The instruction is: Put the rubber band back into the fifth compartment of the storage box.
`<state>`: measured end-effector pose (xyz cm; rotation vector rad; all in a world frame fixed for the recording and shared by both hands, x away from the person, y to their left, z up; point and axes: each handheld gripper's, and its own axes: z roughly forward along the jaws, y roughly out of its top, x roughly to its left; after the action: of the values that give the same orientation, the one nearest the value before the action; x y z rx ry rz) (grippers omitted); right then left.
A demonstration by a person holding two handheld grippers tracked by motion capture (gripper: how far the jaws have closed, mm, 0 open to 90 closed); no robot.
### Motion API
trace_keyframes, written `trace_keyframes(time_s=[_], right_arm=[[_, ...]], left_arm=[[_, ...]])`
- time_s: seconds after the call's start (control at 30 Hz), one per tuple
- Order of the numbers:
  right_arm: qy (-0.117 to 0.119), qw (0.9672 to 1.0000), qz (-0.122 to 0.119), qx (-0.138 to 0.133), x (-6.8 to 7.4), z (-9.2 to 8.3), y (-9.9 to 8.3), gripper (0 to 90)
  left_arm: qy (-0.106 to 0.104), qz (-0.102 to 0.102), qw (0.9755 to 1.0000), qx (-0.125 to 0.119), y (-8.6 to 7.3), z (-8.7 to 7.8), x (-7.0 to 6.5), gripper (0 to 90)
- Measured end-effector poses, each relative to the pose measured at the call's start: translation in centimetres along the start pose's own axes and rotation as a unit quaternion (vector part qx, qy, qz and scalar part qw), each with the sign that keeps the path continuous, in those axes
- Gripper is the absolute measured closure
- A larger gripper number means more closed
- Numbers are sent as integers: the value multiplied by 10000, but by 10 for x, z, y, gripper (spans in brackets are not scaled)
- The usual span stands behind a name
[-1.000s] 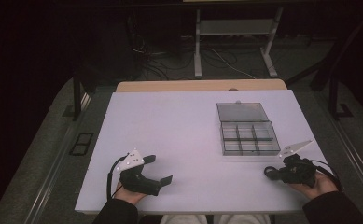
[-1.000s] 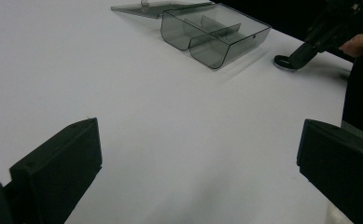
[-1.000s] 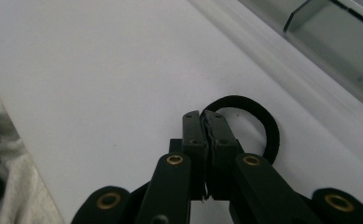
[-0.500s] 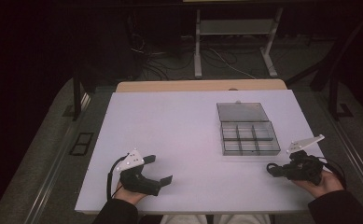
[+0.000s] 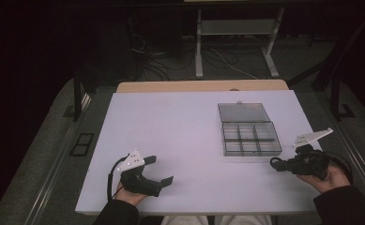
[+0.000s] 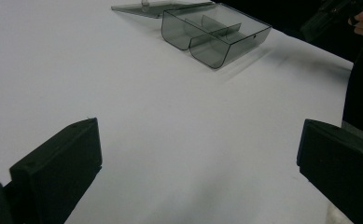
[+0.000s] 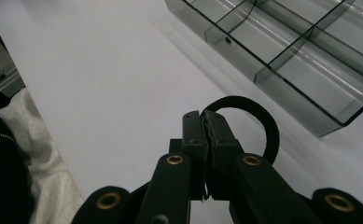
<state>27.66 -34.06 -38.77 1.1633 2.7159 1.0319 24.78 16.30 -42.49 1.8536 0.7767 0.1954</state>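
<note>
A clear grey compartment box (image 5: 250,139) lies on the right half of the white table (image 5: 185,126), its lid (image 5: 242,112) folded flat behind it. My right gripper (image 5: 275,164) hovers just right of the box's near corner, shut on a thin black ring (image 5: 272,161). In the right gripper view the jaws (image 7: 202,117) pinch the black ring (image 7: 272,128), which loops out beyond them toward the box (image 7: 310,60). My left gripper (image 5: 162,169) rests near the table's front left edge, open and holding nothing. Its jaws (image 6: 198,154) stand wide apart, the box (image 6: 216,35) far ahead.
The box's compartments look empty. The right hand and its gripper (image 6: 340,10) show at the top right of the left gripper view. A wooden strip (image 5: 203,86) runs along the table's far edge. Dark floor, cables and a stand lie beyond.
My right gripper has drifted right and slightly away from the front edge, still holding the black ring. The left gripper has stayed put.
</note>
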Motion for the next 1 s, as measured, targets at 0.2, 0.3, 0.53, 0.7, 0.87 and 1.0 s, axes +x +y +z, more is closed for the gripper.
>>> trace_keyframes(time_s=[0.2,0.3,0.53,0.7,0.87,1.0], right_arm=[[-25,10000,-82,-30,-1,-5,8,874],[-38,9999,-112,-43,-2,-7,13,874],[-45,9998,-187,-23,-2,-9,23,874],[-51,9998,-214,-22,-2,-9,29,874],[-67,9996,-266,-23,0,-10,34,874],[-97,9995,-300,-3,-1,-9,39,874]], left_arm=[[3,-1,10000,-8,0,0,0,0],[3,3,10000,-3,0,0,0,0],[0,6,10000,0,0,0,0,0],[-2,7,10000,-5,0,0,0,0],[-6,1,10000,-9,0,0,0,0],[-7,11,10000,-3,0,0,0,0]])
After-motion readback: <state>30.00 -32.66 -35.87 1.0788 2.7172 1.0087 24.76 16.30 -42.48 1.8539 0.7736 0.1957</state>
